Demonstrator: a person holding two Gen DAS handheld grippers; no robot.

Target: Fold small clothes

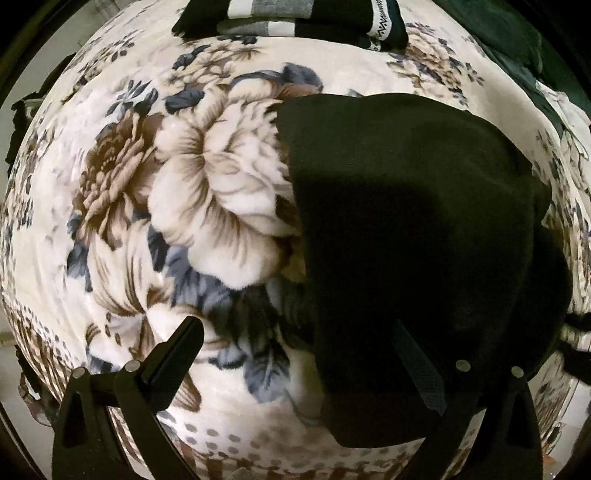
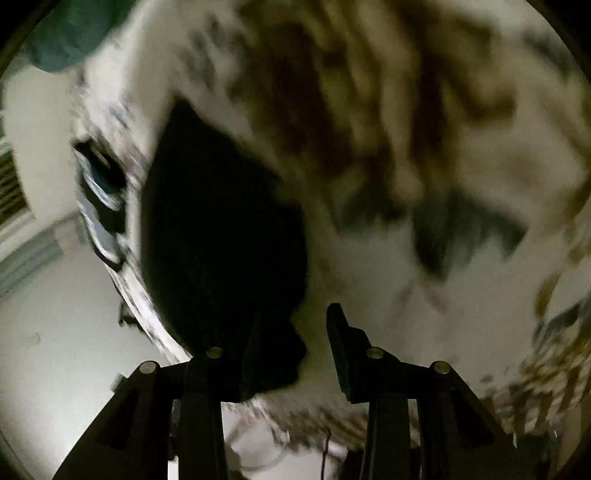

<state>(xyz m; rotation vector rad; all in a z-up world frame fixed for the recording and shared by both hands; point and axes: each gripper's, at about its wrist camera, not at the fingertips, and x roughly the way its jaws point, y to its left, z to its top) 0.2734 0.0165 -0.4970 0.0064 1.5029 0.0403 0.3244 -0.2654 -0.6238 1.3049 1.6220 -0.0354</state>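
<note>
A small black garment (image 1: 413,236) lies folded on a floral blanket (image 1: 192,206). My left gripper (image 1: 299,332) is open just above the blanket; its left finger (image 1: 177,354) is over bare blanket and its right finger (image 1: 417,362) is over the garment's near part. The right wrist view is blurred by motion. There the black garment (image 2: 221,236) lies left of centre, and my right gripper (image 2: 295,332) is open beside its near edge, with the right finger (image 2: 343,347) over blanket and the left finger dark against the cloth.
A stack of folded dark and striped clothes (image 1: 291,22) sits at the blanket's far edge. A dark green cloth (image 1: 517,40) lies at the far right; it also shows teal in the right wrist view (image 2: 74,33). The bed edge and pale floor (image 2: 55,332) lie to the left.
</note>
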